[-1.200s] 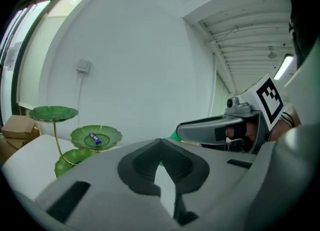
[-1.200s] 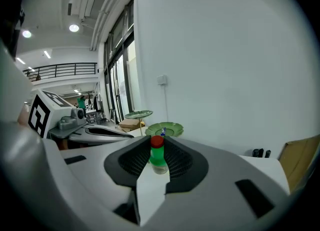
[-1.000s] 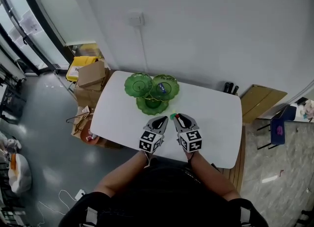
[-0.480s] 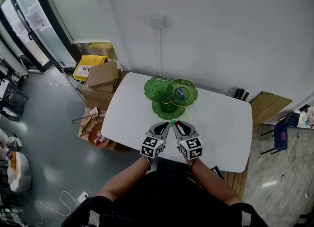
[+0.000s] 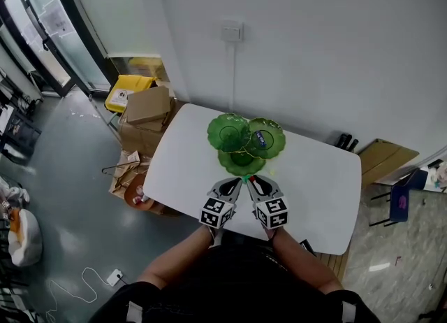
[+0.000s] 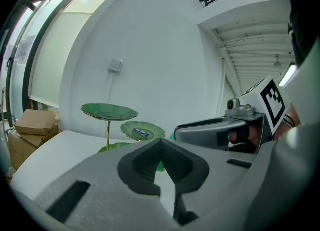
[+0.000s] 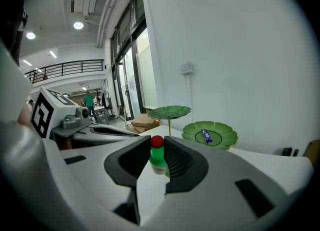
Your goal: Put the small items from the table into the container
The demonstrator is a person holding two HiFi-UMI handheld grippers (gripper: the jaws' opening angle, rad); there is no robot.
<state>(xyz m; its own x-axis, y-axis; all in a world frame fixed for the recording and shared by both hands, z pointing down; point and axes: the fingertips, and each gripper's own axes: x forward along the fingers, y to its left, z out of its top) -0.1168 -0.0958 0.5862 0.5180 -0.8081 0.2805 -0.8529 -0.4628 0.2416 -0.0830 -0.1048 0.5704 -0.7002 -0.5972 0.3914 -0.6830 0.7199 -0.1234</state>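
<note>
Right gripper view: right gripper (image 7: 156, 146) fingers hold green bottle (image 7: 158, 159)
Left gripper (image 6: 161, 142): fingers together, empty
Green stand (image 5: 228, 131): 12 o'clock on counter (image 5: 314, 189)

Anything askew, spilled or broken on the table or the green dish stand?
Nothing stands out. The green dish stand is upright on the table, the blue wrapped item lies inside one dish, and the small green bottle is held in the right gripper. No spill shows.

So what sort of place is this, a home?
Probably an office or workshop building, not a home: cardboard boxes stacked on the floor, tall glass doors, and a railed upper walkway.
</note>
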